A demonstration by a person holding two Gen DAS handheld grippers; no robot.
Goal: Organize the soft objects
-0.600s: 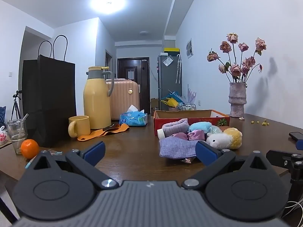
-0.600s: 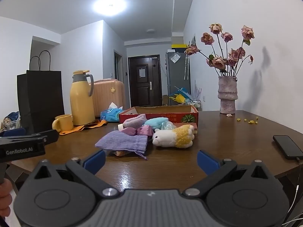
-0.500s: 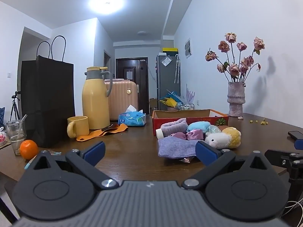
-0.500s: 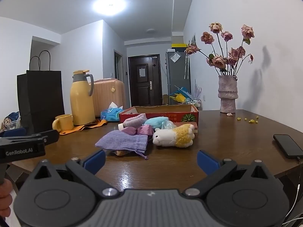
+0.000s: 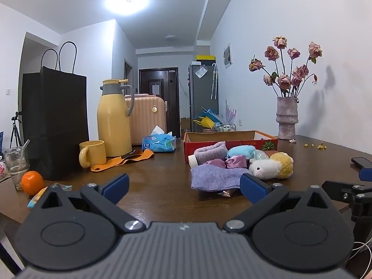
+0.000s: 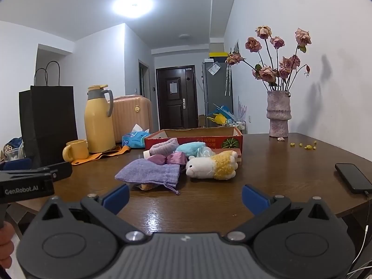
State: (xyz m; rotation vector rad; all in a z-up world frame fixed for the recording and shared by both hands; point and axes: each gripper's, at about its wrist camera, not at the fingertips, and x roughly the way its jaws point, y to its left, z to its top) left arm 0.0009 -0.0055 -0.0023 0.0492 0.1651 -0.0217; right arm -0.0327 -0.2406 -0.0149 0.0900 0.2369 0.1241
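A pile of soft things lies on the brown table in front of a red cardboard box (image 5: 232, 143) (image 6: 197, 139): a purple drawstring pouch (image 5: 215, 180) (image 6: 148, 174), a white and yellow plush sheep (image 5: 272, 166) (image 6: 212, 166), a rolled grey-lilac cloth (image 5: 210, 154) (image 6: 162, 147), a light blue plush (image 5: 240, 151) (image 6: 190, 147) and a pink satin piece (image 5: 229, 162) (image 6: 168, 158). My left gripper (image 5: 183, 184) is open and empty near the table's front edge. My right gripper (image 6: 184, 196) is open and empty, short of the pouch and sheep.
On the left stand a black paper bag (image 5: 53, 125), a yellow thermos (image 5: 114, 121), a yellow mug (image 5: 91, 153), an orange strap (image 5: 123, 160), a tissue pack (image 5: 159, 141), a glass (image 5: 16, 162) and an orange (image 5: 32, 182). A vase of dried roses (image 6: 279, 118) and a phone (image 6: 353, 177) are on the right.
The left wrist view has shifted slightly; the objects sit a little lower and to the left. The right gripper and all objects stay still.
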